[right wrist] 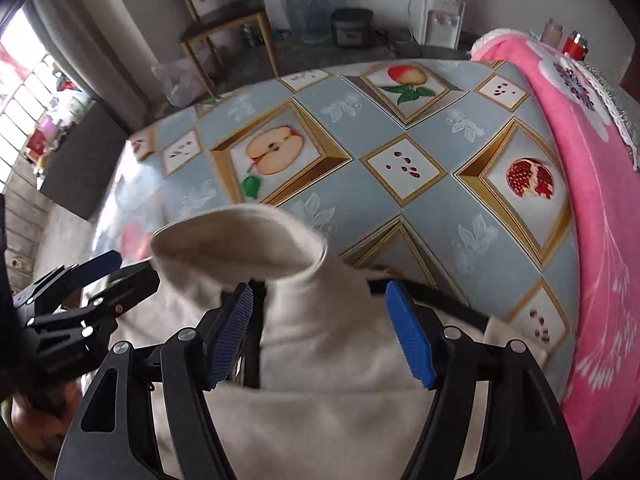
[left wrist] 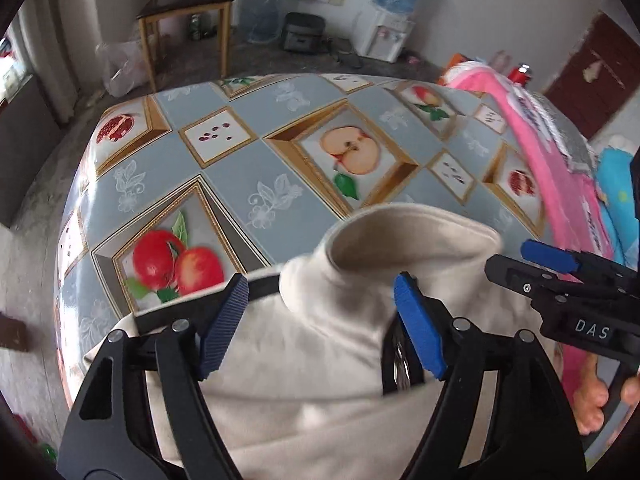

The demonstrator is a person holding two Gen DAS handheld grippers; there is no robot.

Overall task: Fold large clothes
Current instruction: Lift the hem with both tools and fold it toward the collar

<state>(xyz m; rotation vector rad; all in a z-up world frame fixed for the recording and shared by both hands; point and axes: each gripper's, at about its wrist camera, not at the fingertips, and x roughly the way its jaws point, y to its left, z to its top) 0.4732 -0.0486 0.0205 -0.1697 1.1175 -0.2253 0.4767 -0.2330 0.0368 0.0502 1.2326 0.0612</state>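
Note:
A cream garment (left wrist: 344,344) lies bunched at the near edge of the table, with a cuff-like fold standing up (left wrist: 408,240). My left gripper (left wrist: 320,304) is open, its blue pads on either side of the raised fold, not closed on it. The right gripper shows at the right of the left wrist view (left wrist: 532,260). In the right wrist view my right gripper (right wrist: 320,312) is open around the same cream garment (right wrist: 320,360), whose raised fold (right wrist: 240,240) stands just ahead. The left gripper shows at the left (right wrist: 108,272).
The table carries a blue-grey fruit-print cloth (left wrist: 248,160) (right wrist: 420,184). A pink blanket (left wrist: 560,168) (right wrist: 592,216) lies along its right side. A wooden chair (left wrist: 188,16), a water dispenser (left wrist: 392,28) and a black box (left wrist: 302,32) stand on the floor beyond.

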